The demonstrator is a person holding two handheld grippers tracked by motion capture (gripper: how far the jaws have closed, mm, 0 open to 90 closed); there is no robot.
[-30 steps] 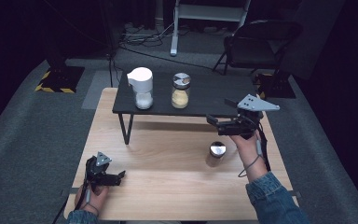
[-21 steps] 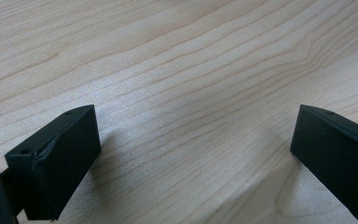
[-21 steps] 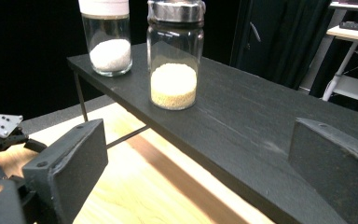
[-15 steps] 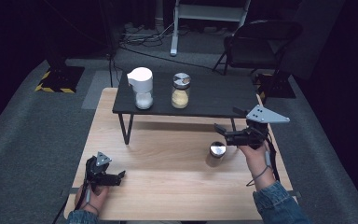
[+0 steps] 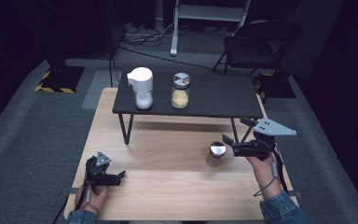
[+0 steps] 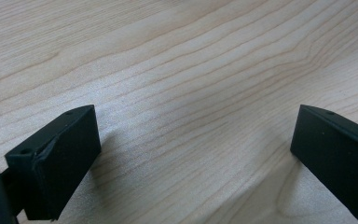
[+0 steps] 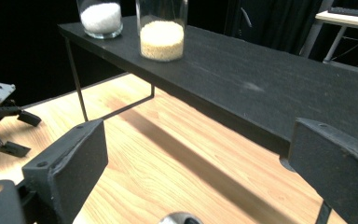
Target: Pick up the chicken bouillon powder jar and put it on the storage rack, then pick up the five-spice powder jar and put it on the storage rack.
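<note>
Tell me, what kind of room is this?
Probably a recording studio or lab, not a kitchen. Dark drapes hang behind, cables trail across grey carpet, a folding chair stands at the back, and a wooden table bears a small black shelf with jars.

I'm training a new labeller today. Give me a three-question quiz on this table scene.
1. True or false: the right tool grips the small jar.
2. How many jars stand on the black shelf?
3. The left tool is: A) lifted over the shelf, B) low on the wooden table, C) holding a jar.

Key: 1 false, its jaws are open beside the jar; 2 two, a white-lidded jar and a yellow-filled jar; 3 B.
</note>
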